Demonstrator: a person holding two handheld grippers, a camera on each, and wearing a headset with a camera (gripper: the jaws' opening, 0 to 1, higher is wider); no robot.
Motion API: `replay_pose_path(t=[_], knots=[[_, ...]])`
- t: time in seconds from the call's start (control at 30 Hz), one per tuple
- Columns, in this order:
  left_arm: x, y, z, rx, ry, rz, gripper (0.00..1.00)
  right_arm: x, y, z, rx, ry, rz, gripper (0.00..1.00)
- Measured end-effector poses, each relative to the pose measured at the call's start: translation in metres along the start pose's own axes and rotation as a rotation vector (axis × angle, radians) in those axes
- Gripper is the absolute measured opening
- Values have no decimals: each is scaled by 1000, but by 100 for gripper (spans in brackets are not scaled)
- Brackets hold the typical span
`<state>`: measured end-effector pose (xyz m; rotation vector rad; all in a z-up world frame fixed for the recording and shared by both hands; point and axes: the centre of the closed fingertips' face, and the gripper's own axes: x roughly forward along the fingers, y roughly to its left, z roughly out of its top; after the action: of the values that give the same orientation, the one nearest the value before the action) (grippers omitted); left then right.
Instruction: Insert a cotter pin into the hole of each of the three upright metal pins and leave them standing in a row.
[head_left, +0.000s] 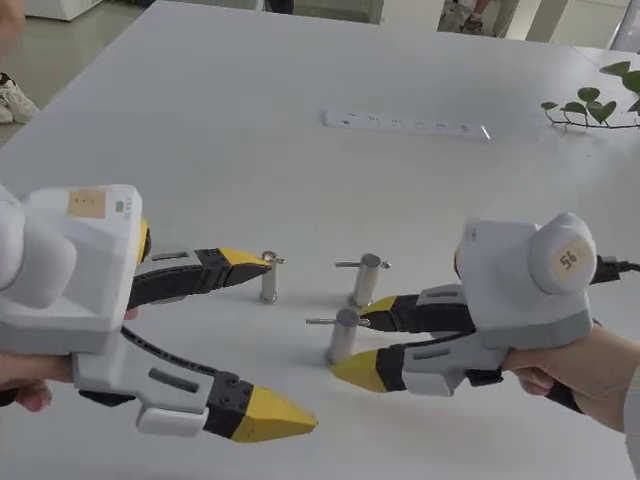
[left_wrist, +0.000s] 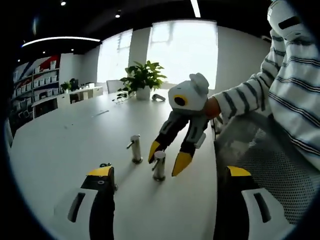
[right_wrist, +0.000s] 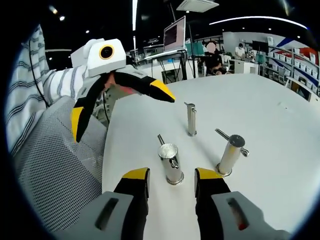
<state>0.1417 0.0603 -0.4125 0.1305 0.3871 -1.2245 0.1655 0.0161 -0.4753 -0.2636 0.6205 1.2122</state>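
Three upright metal pins stand on the white table (head_left: 200, 120): a left pin (head_left: 269, 280), a far pin (head_left: 366, 283) and a near pin (head_left: 342, 338). The far and near pins each carry a thin cotter pin across the top. The left pin has a small piece at its top. My right gripper (head_left: 360, 340) is open, its yellow tips on either side of the near pin (right_wrist: 170, 164), apart from it. My left gripper (head_left: 283, 340) is open wide with nothing between its jaws, and its upper tip is close to the left pin. From the left gripper view, the right gripper (left_wrist: 167, 157) straddles the near pin (left_wrist: 159, 166).
A white power strip (head_left: 405, 125) lies across the far side of the table. Green plant leaves (head_left: 590, 105) reach in at the far right. The table's near edge runs beside the person's lap (right_wrist: 60, 165).
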Motion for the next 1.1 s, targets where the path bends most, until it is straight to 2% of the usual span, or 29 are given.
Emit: replay_pose_path(t=[0.07,0.27,0.43,0.57,0.67,0.73,0.87,1.1], knots=[[-4,1,-3,-28,-1,17,96,2,1,-1,10,-5,5,31],[-14,3,-12,-49,12,65,98,9,2,-2,14,-10,16,30],[-22,5,-14,-55,23,102,98,14,1,1,19,-24,17,27],[-28,2,-15,-68,16,117,98,18,1,1,25,-30,18,23],[-34,1,-18,-63,35,137,98,20,1,1,-3,-32,8,12],[-39,1,-20,-59,46,158,98,21,2,1,-15,-34,9,11],[-47,1,-20,-68,37,186,98,21,1,1,-37,-37,12,11],[-53,1,-27,-89,52,211,97,20,0,3,-80,-39,-4,9]])
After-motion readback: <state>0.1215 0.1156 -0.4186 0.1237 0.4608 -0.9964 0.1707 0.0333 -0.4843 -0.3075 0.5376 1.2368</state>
